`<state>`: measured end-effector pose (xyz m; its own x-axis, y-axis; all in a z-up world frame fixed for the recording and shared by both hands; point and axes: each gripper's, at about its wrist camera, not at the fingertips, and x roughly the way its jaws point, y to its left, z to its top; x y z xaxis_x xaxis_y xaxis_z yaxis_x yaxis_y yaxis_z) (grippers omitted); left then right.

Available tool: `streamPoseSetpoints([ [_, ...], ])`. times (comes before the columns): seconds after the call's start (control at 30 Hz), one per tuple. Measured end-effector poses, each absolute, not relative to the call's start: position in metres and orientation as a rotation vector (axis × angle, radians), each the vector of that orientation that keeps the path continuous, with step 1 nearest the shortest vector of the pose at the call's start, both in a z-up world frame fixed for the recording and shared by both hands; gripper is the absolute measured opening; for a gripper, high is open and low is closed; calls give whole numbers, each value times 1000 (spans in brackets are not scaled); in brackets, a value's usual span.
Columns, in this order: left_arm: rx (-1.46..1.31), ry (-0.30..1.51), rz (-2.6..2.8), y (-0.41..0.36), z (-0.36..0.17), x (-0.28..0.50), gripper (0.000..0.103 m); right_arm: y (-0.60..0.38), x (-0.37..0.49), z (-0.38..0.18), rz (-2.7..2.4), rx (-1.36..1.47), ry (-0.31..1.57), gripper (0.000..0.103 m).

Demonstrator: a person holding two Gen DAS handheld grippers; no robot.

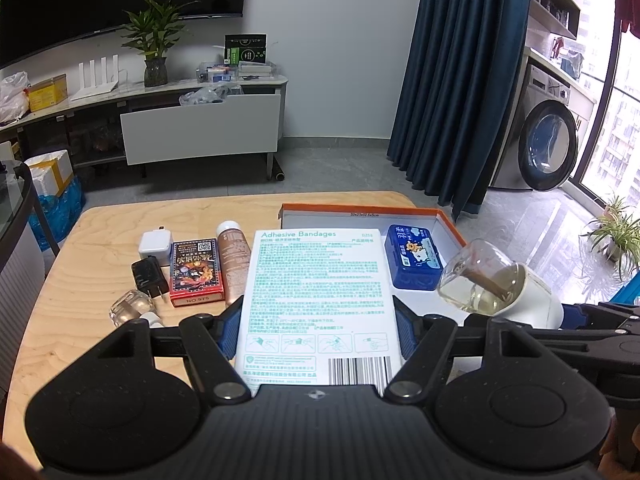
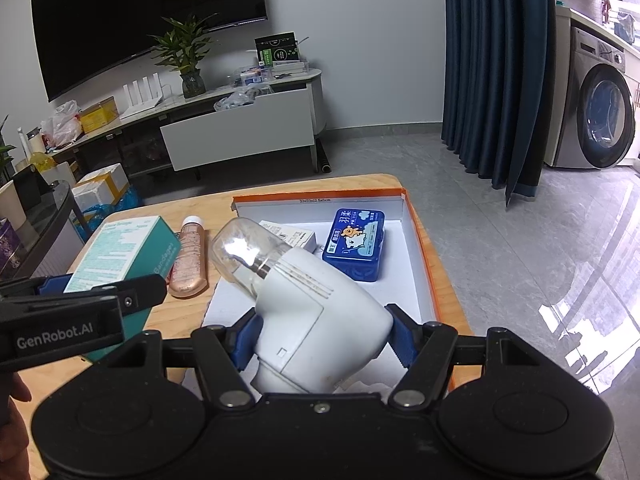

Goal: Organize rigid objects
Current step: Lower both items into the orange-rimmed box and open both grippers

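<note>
My left gripper (image 1: 316,334) is shut on a white and teal Adhesive Bandages box (image 1: 318,296), held above the wooden table; the box also shows in the right wrist view (image 2: 120,252). My right gripper (image 2: 322,340) is shut on a white device with a clear glass bottle (image 2: 316,304), held over the orange-rimmed white tray (image 2: 424,280). The device also shows in the left wrist view (image 1: 496,284). A blue tin (image 2: 354,244) and a small white box (image 2: 294,236) lie in the tray.
On the table (image 1: 80,280) left of the tray lie a white charger (image 1: 155,242), a black plug (image 1: 149,276), a red card pack (image 1: 196,274), a copper bottle (image 1: 234,264) and a small glass jar (image 1: 130,308).
</note>
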<state>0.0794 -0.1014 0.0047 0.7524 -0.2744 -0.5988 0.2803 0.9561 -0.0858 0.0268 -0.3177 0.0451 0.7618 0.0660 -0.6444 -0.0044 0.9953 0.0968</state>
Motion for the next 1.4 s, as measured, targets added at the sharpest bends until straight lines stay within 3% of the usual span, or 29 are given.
streamPoseSetpoints([
  [0.77,40,727,-345,-119,-20,107,72,-327,83,19,-154,137,782,80],
  [1.23,28,808,-417,-152,-40,128,72,-355,71,32,-197,156,667,84],
  [1.3,39,809,-424,-160,-41,129,75,-358,67,35,-206,158,653,84],
  [1.37,43,800,-426,-163,-38,126,92,-359,63,37,-205,157,647,84],
  [1.4,44,790,-426,-163,-36,123,93,-358,62,39,-200,154,645,85],
])
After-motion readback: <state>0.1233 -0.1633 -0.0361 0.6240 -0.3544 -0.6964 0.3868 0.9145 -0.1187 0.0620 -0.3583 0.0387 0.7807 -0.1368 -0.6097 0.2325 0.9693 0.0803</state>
